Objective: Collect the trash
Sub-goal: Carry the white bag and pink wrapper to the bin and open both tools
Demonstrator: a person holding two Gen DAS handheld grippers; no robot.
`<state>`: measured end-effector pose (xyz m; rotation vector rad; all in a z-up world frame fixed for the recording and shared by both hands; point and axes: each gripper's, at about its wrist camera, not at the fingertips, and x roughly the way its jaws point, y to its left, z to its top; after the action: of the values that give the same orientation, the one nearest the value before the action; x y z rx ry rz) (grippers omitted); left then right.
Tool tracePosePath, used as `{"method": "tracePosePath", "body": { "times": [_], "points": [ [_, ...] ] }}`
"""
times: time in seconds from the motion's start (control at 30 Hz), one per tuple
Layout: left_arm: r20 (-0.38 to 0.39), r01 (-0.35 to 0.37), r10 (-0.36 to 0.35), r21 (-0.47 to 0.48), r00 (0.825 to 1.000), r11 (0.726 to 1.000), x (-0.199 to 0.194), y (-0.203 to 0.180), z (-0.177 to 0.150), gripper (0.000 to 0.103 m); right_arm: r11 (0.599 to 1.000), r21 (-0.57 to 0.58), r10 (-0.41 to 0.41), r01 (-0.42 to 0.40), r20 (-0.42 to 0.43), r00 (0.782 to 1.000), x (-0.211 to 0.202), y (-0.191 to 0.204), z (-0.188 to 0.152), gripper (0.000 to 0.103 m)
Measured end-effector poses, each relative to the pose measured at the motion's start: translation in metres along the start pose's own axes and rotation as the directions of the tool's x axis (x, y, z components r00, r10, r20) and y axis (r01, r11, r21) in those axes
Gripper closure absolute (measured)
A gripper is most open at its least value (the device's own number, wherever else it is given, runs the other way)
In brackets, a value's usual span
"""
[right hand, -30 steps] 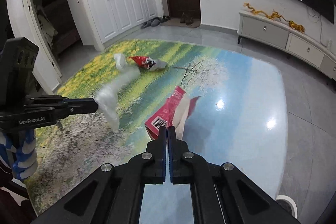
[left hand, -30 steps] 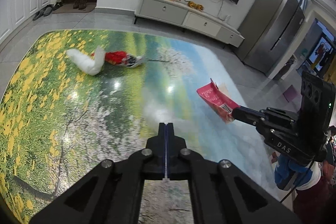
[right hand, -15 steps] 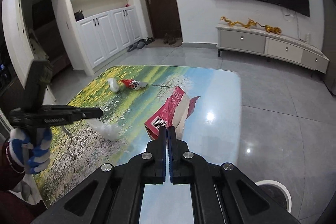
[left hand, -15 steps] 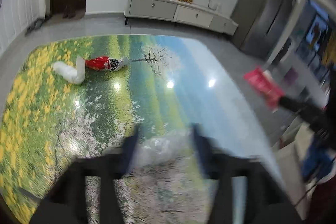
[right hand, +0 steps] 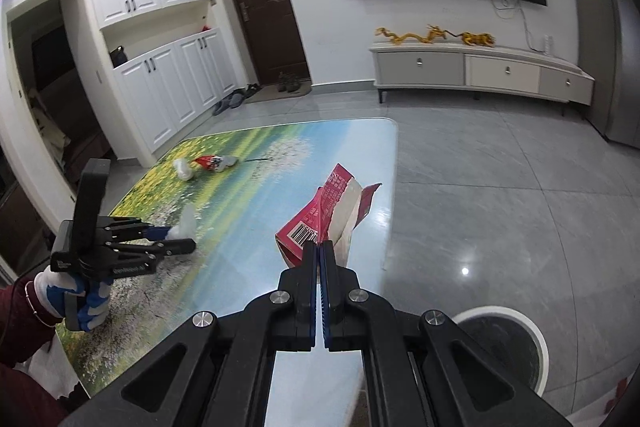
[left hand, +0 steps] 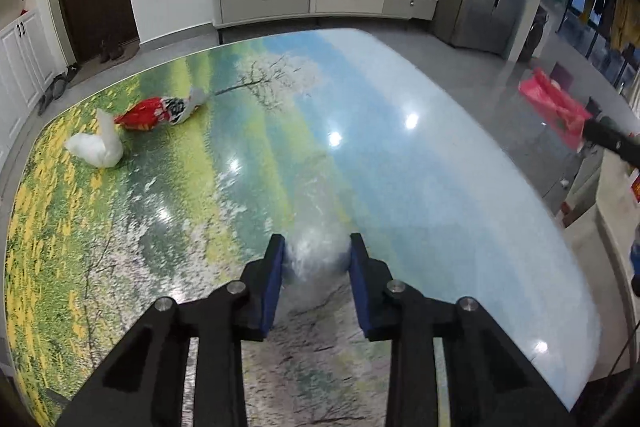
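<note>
My left gripper (left hand: 317,245) is open, its jaws on either side of a crumpled clear plastic wrap (left hand: 316,253) on the picture-printed table (left hand: 440,195); it also shows in the right wrist view (right hand: 176,239). My right gripper (right hand: 319,247) is shut on a red snack bag (right hand: 324,215) and holds it above the table's right edge; the bag also shows in the left wrist view (left hand: 554,107). A red-and-white wrapper (left hand: 160,111) and a white plastic bag (left hand: 96,145) lie together at the table's far left.
A white-rimmed round trash bin (right hand: 504,343) stands on the grey tiled floor right of the table, below my right gripper. A TV cabinet (right hand: 480,71) stands along the far wall. White cupboards (right hand: 176,91) and a dark door stand beyond the table.
My left gripper was shut on the clear plastic wrap; it has opened and the wrap now rests on the table between its jaws. My right gripper has carried the red bag rightwards, towards the bin.
</note>
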<state>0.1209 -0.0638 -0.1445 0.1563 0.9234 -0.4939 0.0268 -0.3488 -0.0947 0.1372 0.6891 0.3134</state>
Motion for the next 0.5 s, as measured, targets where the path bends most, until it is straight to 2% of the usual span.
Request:
{"method": "tracePosePath", "body": {
  "times": [0.17,0.27,0.5],
  "points": [
    [0.015,0.093,-0.093,0.008,0.996,0.996,-0.003,-0.029,0.021,0.074,0.998,0.048,-0.043,0.043,0.003,0.999,-0.013,-0.023,-0.012,0.101],
    [0.013,0.163,-0.163,0.036,0.986,0.986,0.001,-0.057,0.039,0.074,0.992,0.087,-0.087,0.087,-0.004,0.996,-0.020,-0.043,-0.022,0.101],
    [-0.047,0.340,-0.337,0.083,0.940,0.937,0.021,-0.147,0.078,0.073,0.959,0.191,-0.199,0.207,-0.061,0.978,-0.030,-0.096,-0.052,0.101]
  ]
}}
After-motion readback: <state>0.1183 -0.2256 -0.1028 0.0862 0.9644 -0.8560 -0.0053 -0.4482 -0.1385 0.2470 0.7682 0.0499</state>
